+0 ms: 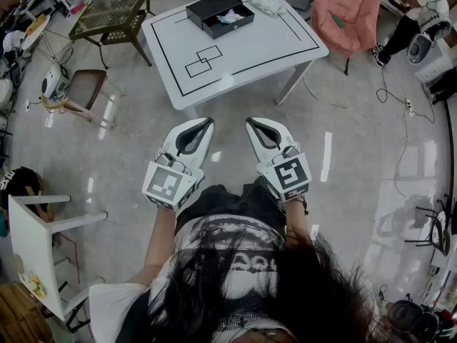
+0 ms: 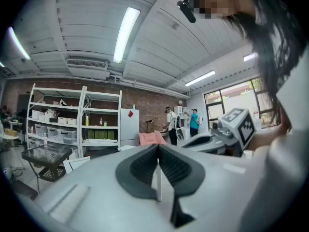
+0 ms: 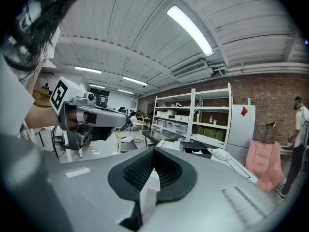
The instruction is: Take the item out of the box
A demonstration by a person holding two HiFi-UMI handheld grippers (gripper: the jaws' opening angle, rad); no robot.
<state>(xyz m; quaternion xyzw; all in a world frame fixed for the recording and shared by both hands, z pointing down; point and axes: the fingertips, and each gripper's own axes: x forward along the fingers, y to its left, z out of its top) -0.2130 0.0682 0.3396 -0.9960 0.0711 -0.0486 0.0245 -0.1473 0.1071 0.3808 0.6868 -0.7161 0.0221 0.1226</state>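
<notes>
The table [image 1: 257,48] stands well ahead of the left gripper [image 1: 203,126] and right gripper [image 1: 255,126], the open black box [image 1: 230,28] at its far end, the pale item [image 1: 230,18] inside. We hold both grippers closed and empty; approach and extraction remain.

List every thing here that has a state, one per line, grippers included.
left gripper: shut, empty, short of the table
right gripper: shut, empty, short of the table
black box: open, on the far part of the table
lid: off, lying by the box
pale item: inside the box, not taken out
white table: standing, untouched
</notes>
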